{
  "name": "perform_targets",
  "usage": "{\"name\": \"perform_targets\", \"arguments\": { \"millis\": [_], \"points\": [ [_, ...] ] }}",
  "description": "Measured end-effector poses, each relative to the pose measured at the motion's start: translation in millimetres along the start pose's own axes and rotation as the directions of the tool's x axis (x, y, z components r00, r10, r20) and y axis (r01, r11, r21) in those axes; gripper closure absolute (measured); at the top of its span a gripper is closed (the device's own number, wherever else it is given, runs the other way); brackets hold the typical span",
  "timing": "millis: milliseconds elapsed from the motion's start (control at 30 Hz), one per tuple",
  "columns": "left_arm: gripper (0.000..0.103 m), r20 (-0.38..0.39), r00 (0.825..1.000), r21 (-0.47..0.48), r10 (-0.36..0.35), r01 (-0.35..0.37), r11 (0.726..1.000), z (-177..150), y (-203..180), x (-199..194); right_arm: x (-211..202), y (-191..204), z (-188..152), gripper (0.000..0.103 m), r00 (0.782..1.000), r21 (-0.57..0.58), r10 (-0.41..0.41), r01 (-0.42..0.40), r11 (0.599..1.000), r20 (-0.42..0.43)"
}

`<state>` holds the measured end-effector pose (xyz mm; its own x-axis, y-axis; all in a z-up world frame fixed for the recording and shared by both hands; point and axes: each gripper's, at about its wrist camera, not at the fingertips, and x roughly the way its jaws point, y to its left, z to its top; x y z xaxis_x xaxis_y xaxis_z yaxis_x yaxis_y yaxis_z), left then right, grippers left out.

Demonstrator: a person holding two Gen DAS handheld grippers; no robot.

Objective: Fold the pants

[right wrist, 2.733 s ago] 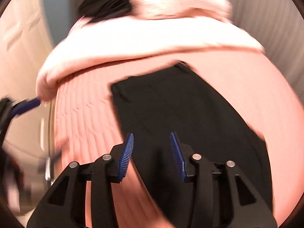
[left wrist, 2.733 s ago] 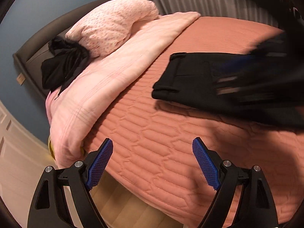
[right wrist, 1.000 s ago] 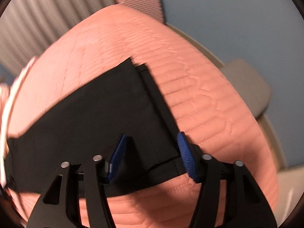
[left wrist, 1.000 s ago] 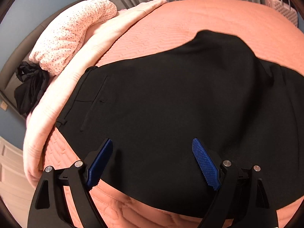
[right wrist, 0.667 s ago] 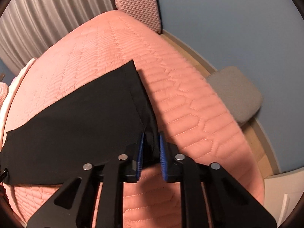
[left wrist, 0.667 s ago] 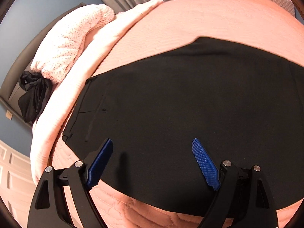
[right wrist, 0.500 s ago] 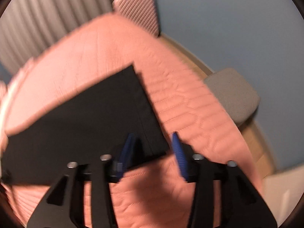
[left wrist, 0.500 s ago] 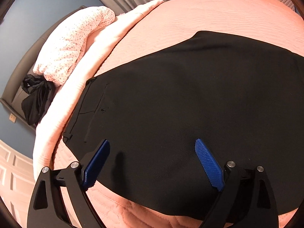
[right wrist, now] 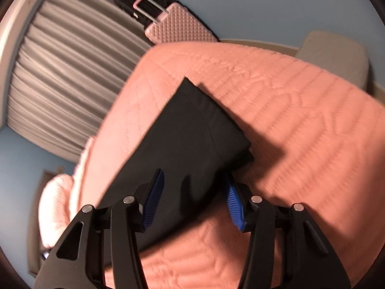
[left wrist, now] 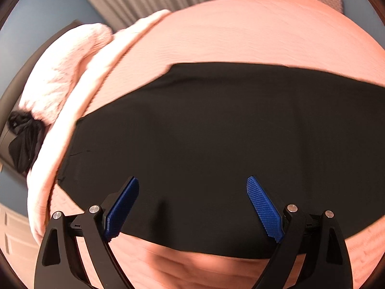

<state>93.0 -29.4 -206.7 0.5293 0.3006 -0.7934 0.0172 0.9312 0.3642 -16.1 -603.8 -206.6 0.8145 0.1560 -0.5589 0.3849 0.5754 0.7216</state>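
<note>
Black pants [left wrist: 216, 132] lie flat across a salmon quilted bedspread [left wrist: 240, 31], waist toward the left. My left gripper [left wrist: 192, 204] hangs open and wide over the pants' near edge; nothing is pinched between its blue pads. In the right wrist view the leg end of the pants [right wrist: 192, 132] runs away from me, and my right gripper [right wrist: 195, 200] stands half open and tilted. The cloth's corner lies between its pads, which do not press on it. The far edge of the cloth covers the top of the right pad.
A pale pink blanket [left wrist: 72, 110] and a pillow [left wrist: 60, 72] are piled at the bed's left end, with a black garment [left wrist: 21, 142] beyond. Grey curtains [right wrist: 60, 72], a pink suitcase [right wrist: 178, 26] and a grey stool [right wrist: 336, 57] stand past the bed's edges.
The right gripper was shut on the leg end, then opened to half width and rolled, tilting its view. The left gripper slid sideways along the pants' near edge.
</note>
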Motion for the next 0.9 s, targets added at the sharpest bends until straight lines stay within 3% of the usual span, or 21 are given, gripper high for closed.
{"name": "perform_targets", "arguments": {
  "millis": [67,133,167,233,333,400,433,500,600,700,733,767,800,833,900],
  "points": [
    [0.013,0.007,1.0,0.033,0.003,-0.004,0.999,-4,-14,-3,2,0,1,0.06,1.0,0.011,0.013,-0.013,1.0,0.01],
    [0.013,0.026,0.999,0.055,0.039,-0.04,0.998,-8,-21,-4,7,-2,5,0.086,1.0,0.038,0.009,-0.01,0.999,0.011],
    [0.013,0.033,0.998,0.063,0.05,-0.052,0.997,-9,-23,-4,9,-1,7,0.093,1.0,0.06,0.002,-0.003,0.998,0.011],
    [0.013,0.037,0.998,0.061,0.048,-0.05,0.997,-10,-22,-3,0,17,8,0.095,0.999,0.033,-0.019,0.018,0.999,0.025],
    [0.013,0.016,1.0,0.027,0.007,-0.007,1.0,-12,-14,-6,-8,89,16,0.096,0.999,-0.151,-0.027,0.033,0.988,0.04],
    [0.013,0.019,1.0,-0.003,-0.021,0.021,1.0,-17,-1,-9,-6,155,11,0.096,1.0,-0.311,-0.005,0.012,0.95,0.024],
    [0.013,0.017,0.999,-0.01,-0.03,0.03,1.0,-20,6,-9,-1,200,1,0.096,1.0,-0.412,0.009,-0.008,0.911,0.001],
    [0.013,0.021,0.999,-0.02,-0.041,0.042,0.999,-27,17,-14,21,273,-35,0.096,0.995,-0.554,0.032,-0.079,0.829,-0.094],
    [0.013,0.045,0.998,-0.035,-0.035,0.037,0.999,-42,51,-20,66,335,-103,0.096,0.975,-0.671,0.0,-0.152,0.725,-0.22],
    [0.013,0.055,0.998,-0.051,-0.017,0.02,0.999,-55,87,-21,130,358,-196,0.096,0.905,-0.686,-0.083,-0.254,0.682,-0.418],
    [0.013,0.053,0.999,-0.057,-0.012,0.015,0.998,-59,98,-20,155,358,-236,0.096,0.868,-0.704,-0.149,-0.271,0.656,-0.473],
    [0.013,0.051,0.999,-0.064,-0.004,0.007,0.998,-64,110,-18,177,353,-267,0.095,0.83,-0.728,-0.232,-0.268,0.631,-0.508],
    [0.013,0.048,0.999,-0.071,0.005,-0.002,0.997,-66,118,-16,186,350,-283,0.093,0.83,-0.755,-0.267,-0.251,0.606,-0.49],
    [0.013,0.04,0.999,-0.081,0.013,-0.009,0.997,-70,132,-13,170,357,-295,0.09,0.892,-0.806,-0.207,-0.236,0.543,-0.401],
    [0.013,0.036,0.999,-0.087,0.019,-0.015,0.996,-75,150,-8,155,364,-300,0.046,0.88,-0.808,-0.222,-0.251,0.533,-0.421]
  ]
}}
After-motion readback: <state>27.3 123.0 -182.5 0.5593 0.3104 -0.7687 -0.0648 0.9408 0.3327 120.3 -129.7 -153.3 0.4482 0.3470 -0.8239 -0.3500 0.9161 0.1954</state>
